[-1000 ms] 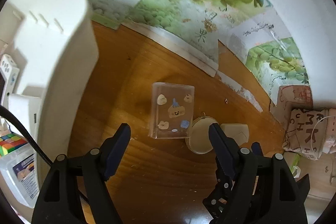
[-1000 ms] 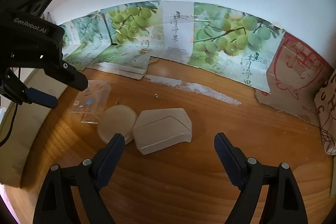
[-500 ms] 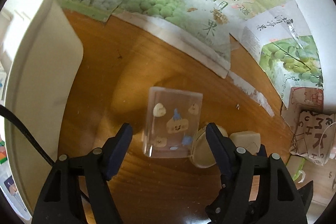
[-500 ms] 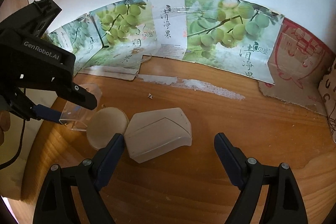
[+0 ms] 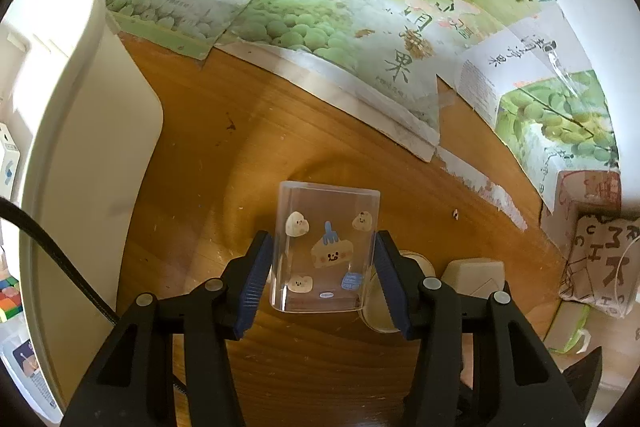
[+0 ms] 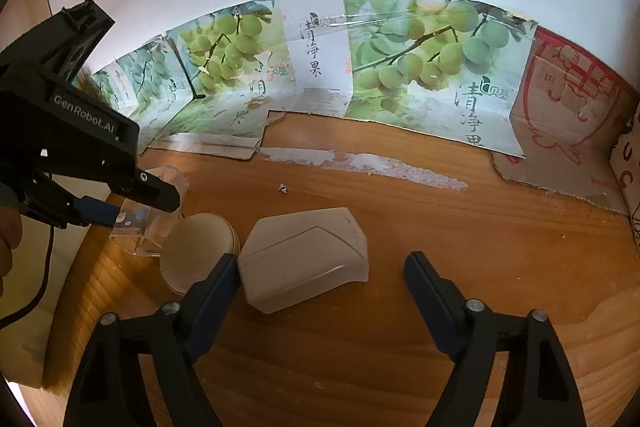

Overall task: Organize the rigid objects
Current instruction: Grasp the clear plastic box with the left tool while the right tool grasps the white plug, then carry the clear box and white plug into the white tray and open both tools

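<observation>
A clear plastic box point(image 5: 326, 247) with cartoon stickers stands on the wooden table point(image 5: 208, 187). My left gripper point(image 5: 322, 235) points down over it with jaws closing, and its blue pads point(image 5: 256, 275) touch both sides of the box. The right wrist view shows the same grip on the clear box point(image 6: 152, 227) by the left gripper point(image 6: 144, 209). Beside it lie a round beige disc point(image 6: 196, 251) and a white wedge-shaped case point(image 6: 304, 259). My right gripper point(image 6: 320, 259) straddles the case, jaws closing. Its left finger is at the case's edge, its right finger apart.
A tall white bin point(image 5: 80, 147) stands left of the clear box. Grape-printed cardboard point(image 6: 400, 67) lines the back wall, with a red-printed carton point(image 6: 568, 115) at the right. A patterned bag point(image 5: 596, 259) sits far right. A person's hand point(image 6: 6, 239) shows at the left edge.
My left gripper came down over the clear box and its jaws narrowed onto its sides. The right gripper's jaws narrowed around the white case, which now sits between the fingers.
</observation>
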